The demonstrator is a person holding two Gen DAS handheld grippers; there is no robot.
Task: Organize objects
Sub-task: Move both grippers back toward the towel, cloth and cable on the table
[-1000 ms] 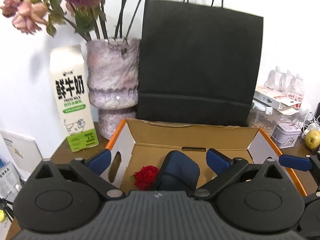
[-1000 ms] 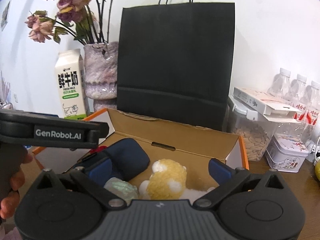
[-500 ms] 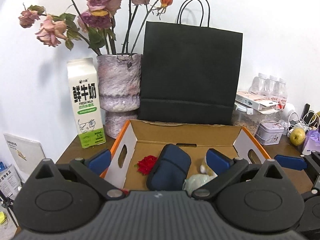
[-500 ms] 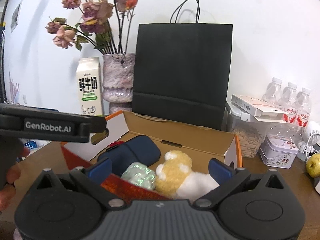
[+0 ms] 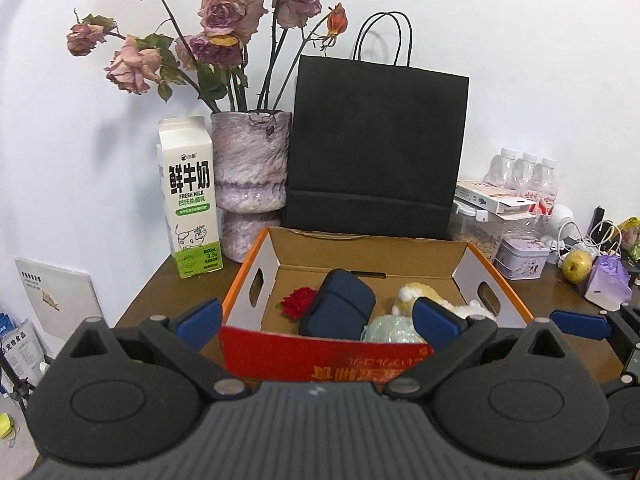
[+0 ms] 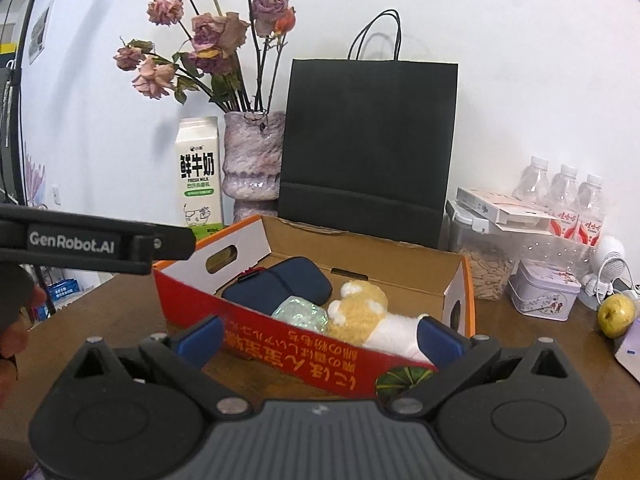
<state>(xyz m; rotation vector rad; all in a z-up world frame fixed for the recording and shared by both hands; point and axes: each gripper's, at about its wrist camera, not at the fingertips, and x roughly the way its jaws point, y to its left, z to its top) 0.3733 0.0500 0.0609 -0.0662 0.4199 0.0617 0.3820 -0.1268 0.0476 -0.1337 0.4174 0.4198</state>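
Observation:
An open cardboard box (image 5: 320, 354) (image 6: 304, 364) with a red front wall sits on the brown table. Inside lie a navy zip pouch (image 5: 340, 310) (image 6: 276, 286), a red rose head (image 5: 298, 302), a pale green shiny ball (image 5: 390, 330) (image 6: 300, 312) and a yellow-and-white plush toy (image 5: 416, 294) (image 6: 368, 316). My left gripper (image 5: 318, 316) is open, held back in front of the box with nothing between its fingers. Open as well, my right gripper (image 6: 320, 338) hangs before the box's front wall. The left gripper's body (image 6: 96, 242) crosses the right wrist view at left.
Behind the box stand a black paper bag (image 5: 376, 152), a purple vase with dried roses (image 5: 250, 172) and a milk carton (image 5: 190, 204). To the right are a seed jar (image 6: 486, 260), a small tin (image 6: 546, 292), water bottles (image 6: 564, 196) and a yellow-green fruit (image 6: 616, 316). A person's hand (image 6: 14, 320) shows at left.
Both grippers have pulled back and up from over the box; the box's red front wall and more of the table now show. The items inside have stayed in place.

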